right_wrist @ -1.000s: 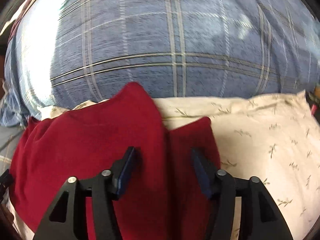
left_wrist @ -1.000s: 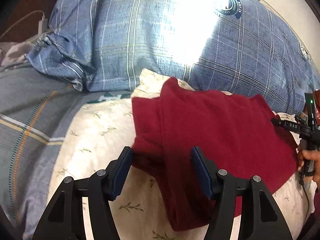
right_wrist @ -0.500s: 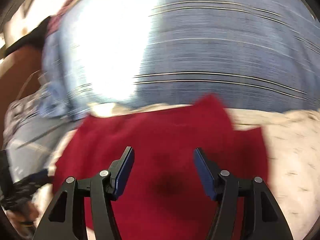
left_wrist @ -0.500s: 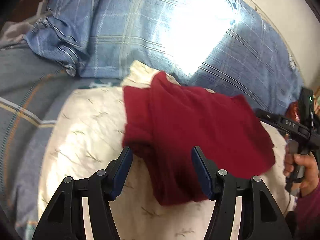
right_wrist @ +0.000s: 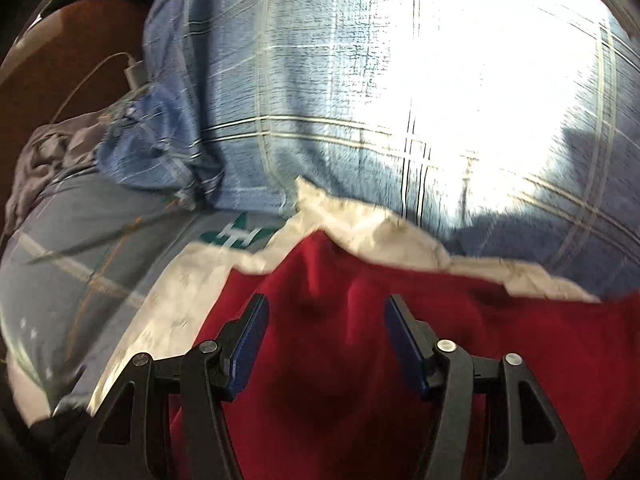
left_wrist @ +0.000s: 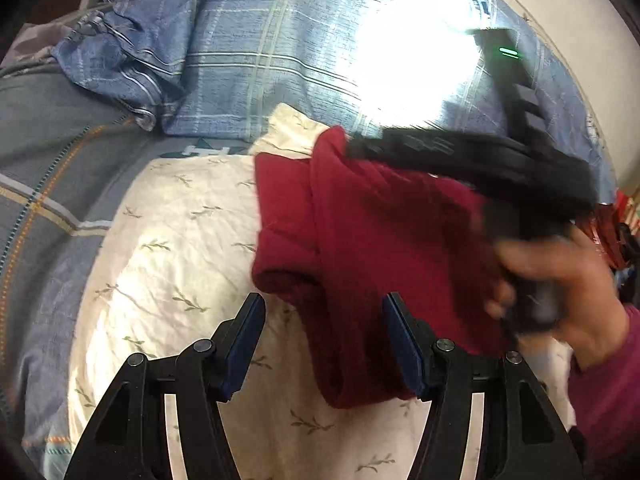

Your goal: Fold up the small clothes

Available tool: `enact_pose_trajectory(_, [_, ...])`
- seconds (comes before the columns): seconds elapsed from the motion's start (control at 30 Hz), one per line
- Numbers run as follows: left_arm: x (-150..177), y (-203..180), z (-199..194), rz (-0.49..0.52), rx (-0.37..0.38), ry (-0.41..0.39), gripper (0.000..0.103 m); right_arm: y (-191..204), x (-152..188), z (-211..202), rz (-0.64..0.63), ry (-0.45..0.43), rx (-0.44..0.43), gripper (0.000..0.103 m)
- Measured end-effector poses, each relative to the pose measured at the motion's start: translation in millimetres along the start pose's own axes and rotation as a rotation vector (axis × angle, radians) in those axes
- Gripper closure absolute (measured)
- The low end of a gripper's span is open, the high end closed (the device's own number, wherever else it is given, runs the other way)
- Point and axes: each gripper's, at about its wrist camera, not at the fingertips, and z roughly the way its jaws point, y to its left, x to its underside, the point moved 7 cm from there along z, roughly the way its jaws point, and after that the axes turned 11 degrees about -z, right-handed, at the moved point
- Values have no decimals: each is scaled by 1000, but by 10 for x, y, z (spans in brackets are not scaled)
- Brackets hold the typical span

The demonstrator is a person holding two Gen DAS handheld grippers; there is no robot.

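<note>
Left gripper (left_wrist: 323, 334): jaws spread wide, nothing between the blue pads (left_wrist: 245, 346), poised low over the near edge of the red garment (left_wrist: 372, 248). Right gripper (right_wrist: 326, 338): jaws likewise spread wide, holding nothing, positioned directly above the same garment (right_wrist: 360, 380); seen from the left wrist view as a blurred black body (left_wrist: 472, 160) crossing the far right part of the cloth, gripped by the right hand (left_wrist: 560, 280).

Red garment: dark crimson, soft knit-like surface, folded into a compact, roughly rectangular packet. Left portion doubled over with a thick rolled edge; one vertical fold ridge down the upper left; near end narrowing into a strip lying between the left jaws. Far corner raised into a small peak. Surface otherwise fairly smooth, with shallow dimples visible in the right wrist view.

Location: resting on a cream pillow (left_wrist: 180, 272) printed with small leaf sprigs, toward its right half, left half of the pillow bare.

Beyond the pillow: grey bedsheet (left_wrist: 52, 168) with orange and white stripes at left; large blue plaid pillow (left_wrist: 248, 52) behind, strongly overexposed by glare at upper right. White charger and cable (right_wrist: 134, 74) at far left in the right wrist view, on a brown surface.
</note>
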Motion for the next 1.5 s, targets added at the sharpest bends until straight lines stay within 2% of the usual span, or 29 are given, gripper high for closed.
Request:
enact_pose_trajectory(0.1, [1, -19, 7, 6, 21, 17, 43, -77, -37, 230, -9, 39, -9, 42])
enact_pose_trajectory(0.13, [2, -26, 23, 11, 24, 25, 43, -52, -44, 318, -23, 48, -31, 52])
enact_pose_trajectory(0.17, [6, -25, 34, 15, 21, 30, 43, -33, -46, 367, -42, 54, -32, 85])
enact_pose_trajectory(0.2, [5, -26, 48, 20, 17, 32, 43, -12, -61, 411, -65, 58, -21, 100])
enact_pose_trajectory(0.4, [-59, 36, 117, -1, -15, 17, 42, 94, -86, 678, -87, 79, 19, 98])
enact_pose_trajectory(0.5, [-72, 62, 102, -11, -34, 0, 40, 81, -114, 524, -52, 58, -2, 90])
enact_pose_trajectory(0.53, [-73, 71, 94, -18, -35, -5, 40, 78, -113, 426, -21, 55, -29, 80])
enact_pose_trajectory(0.57, [-69, 70, 75, -22, -38, -10, 39, 98, -117, 358, -6, 58, -51, 54])
enact_pose_trajectory(0.63, [-77, 82, 55, -30, -41, -20, 38, 195, -122, 224, -3, 63, -97, 25])
enact_pose_trajectory(0.73, [-58, 99, 35, -43, -47, -27, 33, 423, -102, 174, -77, 103, -112, 23])
enact_pose_trajectory(0.87, [-10, 99, 49, -46, -48, -12, 30, 663, 31, 427, -180, 222, -30, 19])
enact_pose_trajectory(0.93, [-9, 99, 61, -45, -51, -9, 30, 695, 116, 550, -213, 246, 6, 22])
enact_pose_trajectory(1.0, [-19, 111, 74, -55, -50, -8, 29, 689, 153, 539, -239, 221, 32, 35])
enact_pose_trajectory(1.03, [-31, 119, 82, -63, -46, -7, 29, 676, 157, 487, -237, 199, 24, 57])
enact_pose_trajectory(1.07, [-45, 129, 88, -74, -42, -8, 28, 642, 163, 412, -224, 182, 6, 74])
enact_pose_trajectory(1.13, [-97, 153, 142, -102, -26, -10, 25, 540, 135, 230, -181, 144, -37, 84])
enact_pose_trajectory(1.3, [-126, 89, 284, -140, 19, 5, 25, 289, 90, -124, -75, 54, -111, 86])
enact_pose_trajectory(1.43, [-96, -59, 421, -106, 46, 15, 27, 120, 98, -205, 2, 29, -149, 87])
enact_pose_trajectory(1.47, [-84, -106, 439, -87, 56, 15, 34, 96, 103, -217, 10, 27, -153, 87])
enact_pose_trajectory(1.5, [-75, -142, 441, -72, 69, 12, 55, 84, 108, -222, 16, 25, -156, 87])
